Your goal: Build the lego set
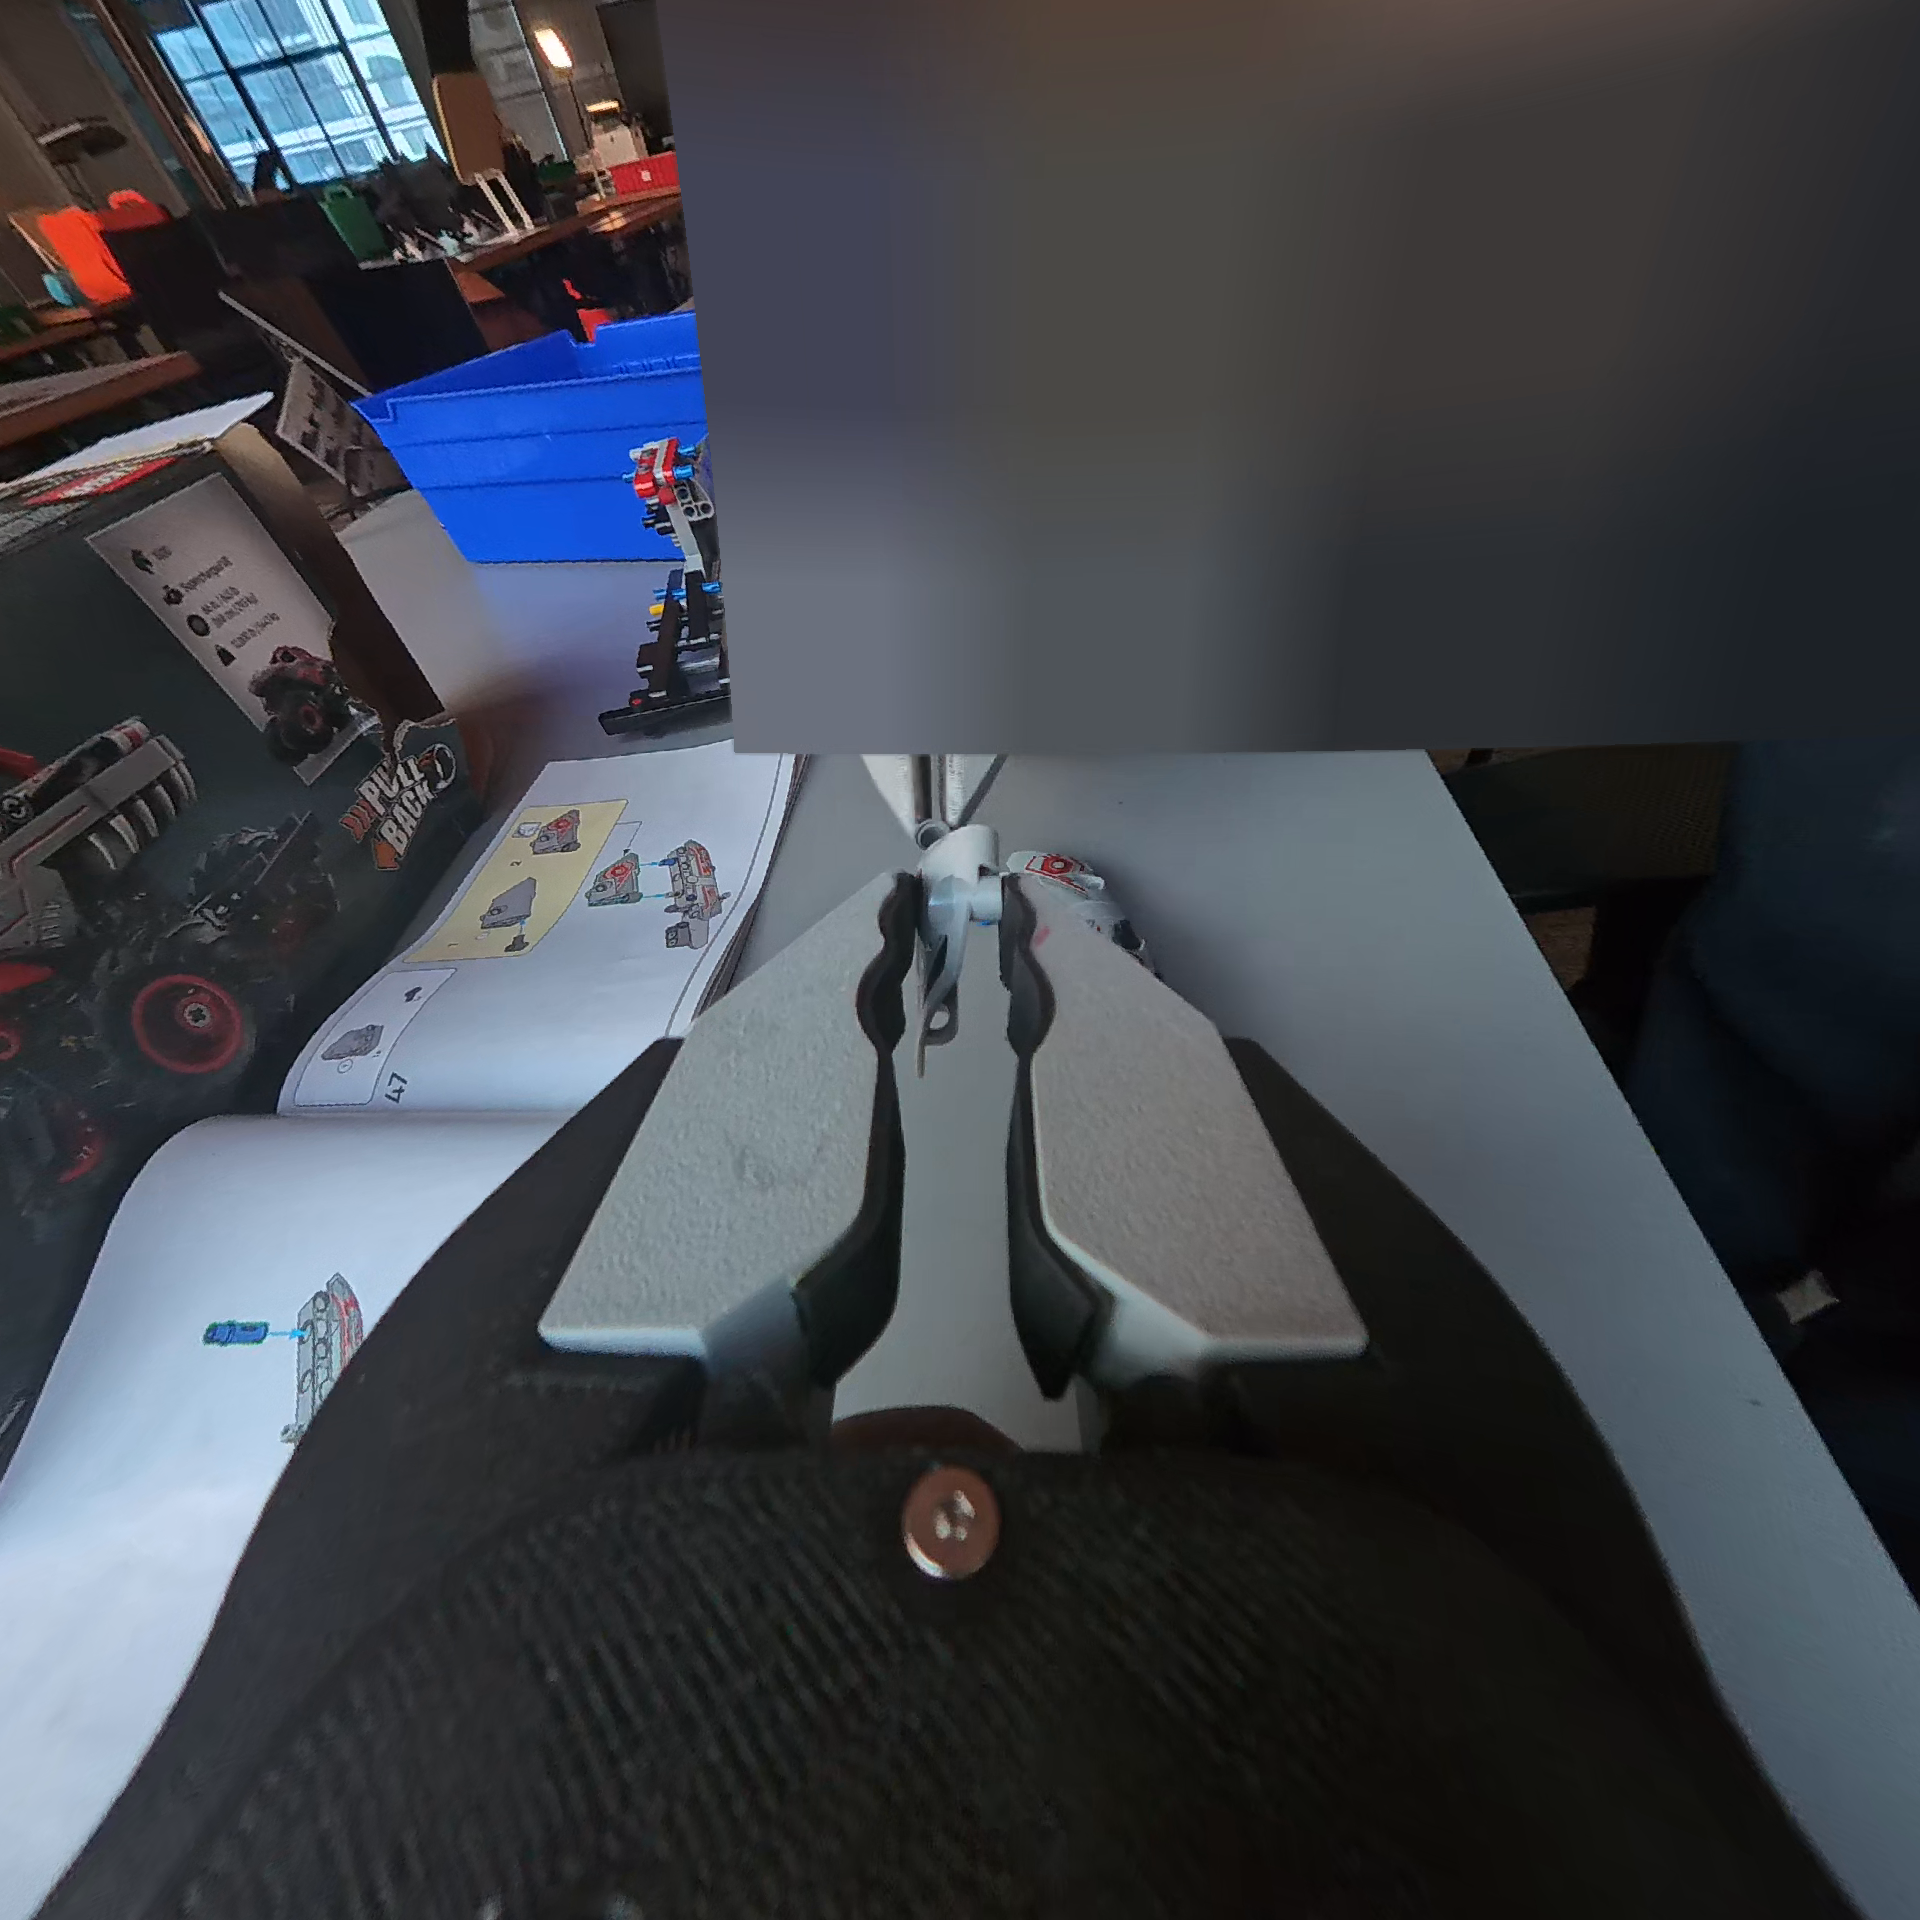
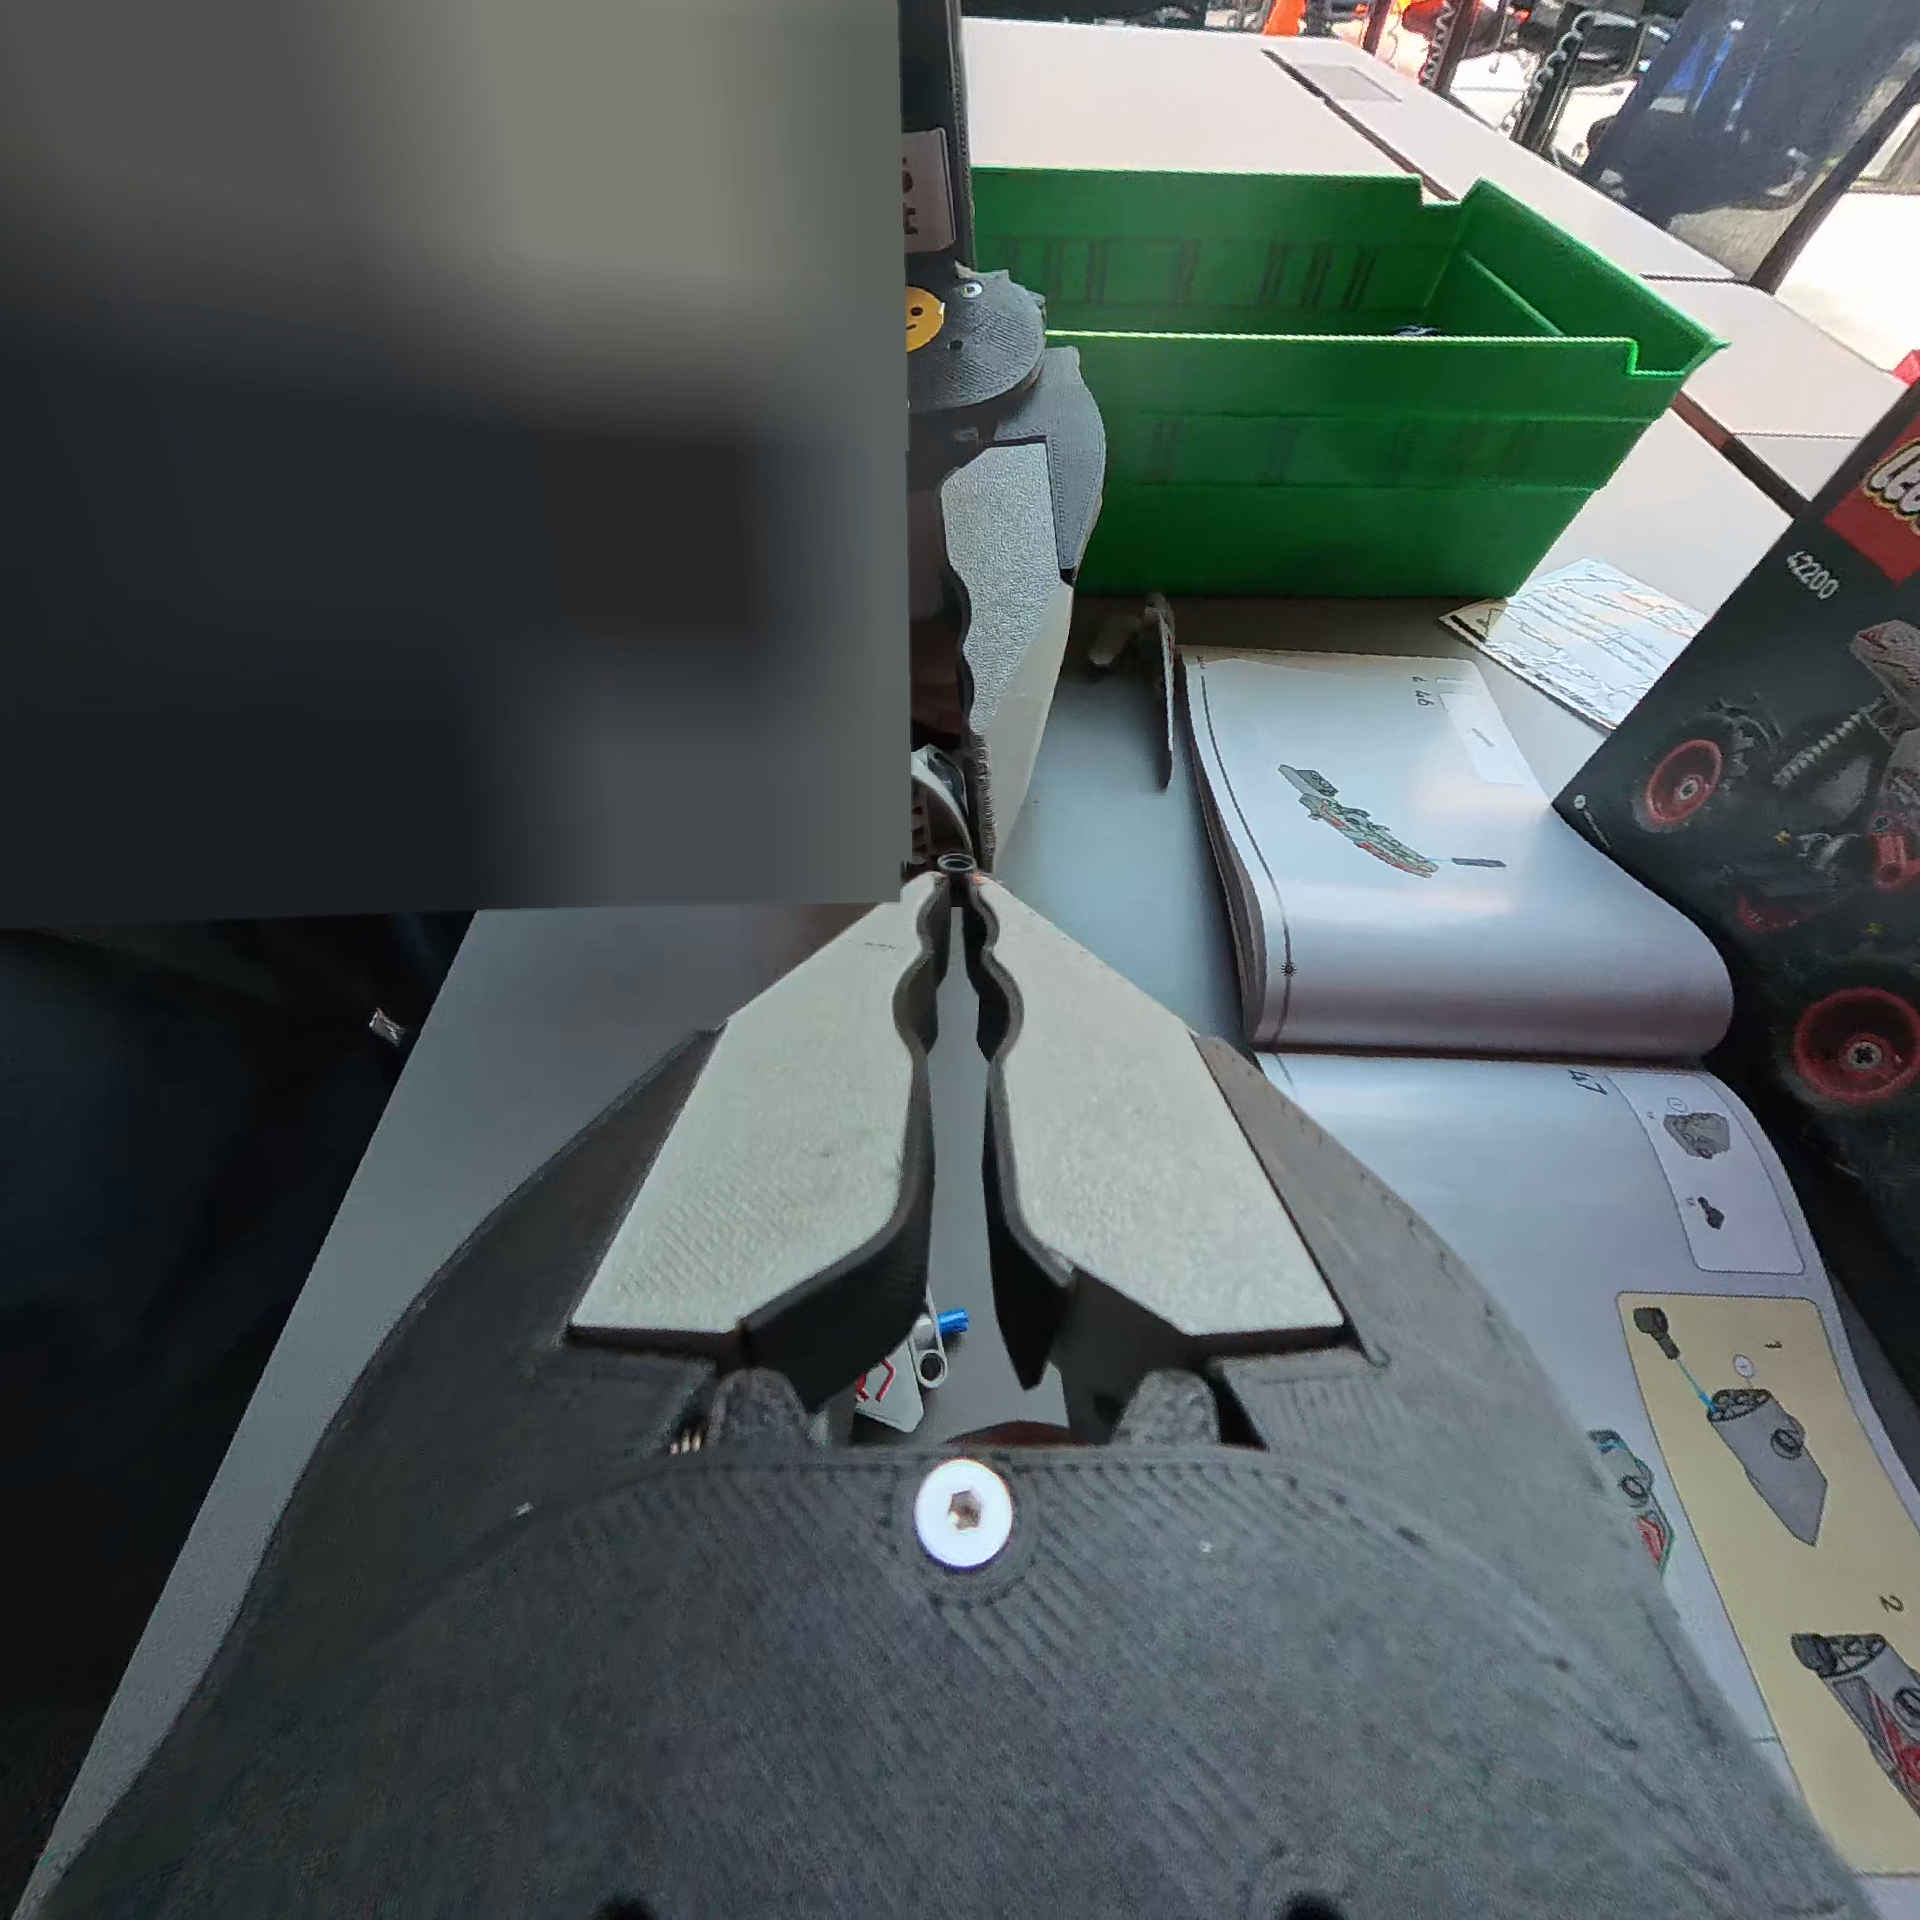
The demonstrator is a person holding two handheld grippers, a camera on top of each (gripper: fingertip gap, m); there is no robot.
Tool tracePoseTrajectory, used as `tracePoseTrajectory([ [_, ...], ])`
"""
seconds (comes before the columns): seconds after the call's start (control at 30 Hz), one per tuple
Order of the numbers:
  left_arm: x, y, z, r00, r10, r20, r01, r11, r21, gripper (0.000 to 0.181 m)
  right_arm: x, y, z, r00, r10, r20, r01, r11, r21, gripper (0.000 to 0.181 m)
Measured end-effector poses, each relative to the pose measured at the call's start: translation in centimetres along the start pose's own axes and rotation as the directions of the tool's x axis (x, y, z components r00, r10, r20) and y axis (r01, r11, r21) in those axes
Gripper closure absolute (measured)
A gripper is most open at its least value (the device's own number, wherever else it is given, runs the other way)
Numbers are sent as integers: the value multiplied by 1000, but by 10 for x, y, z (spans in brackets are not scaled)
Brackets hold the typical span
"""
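My left gripper (image 1: 958, 902) is shut on a light grey Lego panel piece (image 1: 948, 935) with a pale blue pin, held above the white table (image 1: 1351, 1039). A white and red Lego sub-assembly (image 1: 1075, 883) lies on the table just behind its tips. My right gripper (image 2: 961, 891) is shut, with a small black pin (image 2: 954, 863) pinched at its tips. The left gripper's grey finger (image 2: 1013, 582) shows just beyond it. A grey Lego piece with a blue pin (image 2: 920, 1361) lies on the table under the right gripper. A part-built black and red model (image 1: 675, 592) stands farther back.
The open instruction booklet (image 1: 582, 914) (image 2: 1455, 852) lies beside the grippers, with the Lego box (image 1: 156, 831) (image 2: 1808, 790) behind it. A blue bin (image 1: 551, 457) and a green bin (image 2: 1330, 416) stand at the back. The table edge (image 1: 1558, 987) runs along the person's side. My left and right fingertips are right by each other.
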State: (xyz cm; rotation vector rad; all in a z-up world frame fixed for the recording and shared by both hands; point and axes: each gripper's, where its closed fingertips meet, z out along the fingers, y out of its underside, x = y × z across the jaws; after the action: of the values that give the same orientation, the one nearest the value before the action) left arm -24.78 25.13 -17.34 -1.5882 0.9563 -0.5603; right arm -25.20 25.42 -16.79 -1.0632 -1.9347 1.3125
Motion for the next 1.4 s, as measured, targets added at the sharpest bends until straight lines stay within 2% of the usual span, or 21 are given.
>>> tracePoseTrajectory([
  [0.23, 8, -1, 5, 999, 6, -33, -6, 1000, 8, 169, -4, -4, 2, 1000, 12, 26, -12, 1000, 24, 181],
  [0.33, 6, 6, 7, 999, 53, 3, -53, 998, -39, 169, 1, 2, 1, 998, -53, -39, 52, 998, -31, 181],
  [0.43, 1, 1, 2, 1000, 29, 11, -29, 999, -13, 169, -3, -11, -11, 1000, -27, -4, 27, 999, 42, 181],
  [0.47, 0, 0, 1, 1000, 28, 14, -28, 1000, -4, 169, -2, -11, -13, 1000, -20, 4, 20, 999, 42, 173],
  [0.57, 0, -3, 0, 1000, 28, 14, -28, 1000, 11, 169, -1, -5, -10, 1000, -21, -1, 21, 1000, 15, 171],
  [0.7, 2, -4, 0, 999, 36, 13, -36, 999, 9, 169, -2, 0, -2, 999, -33, -7, 33, 999, -15, 181],
  [1.4, 1, -1, 0, 999, 32, 13, -32, 999, 4, 169, -2, 2, 1, 1000, -21, -13, 21, 1000, -14, 181],
])
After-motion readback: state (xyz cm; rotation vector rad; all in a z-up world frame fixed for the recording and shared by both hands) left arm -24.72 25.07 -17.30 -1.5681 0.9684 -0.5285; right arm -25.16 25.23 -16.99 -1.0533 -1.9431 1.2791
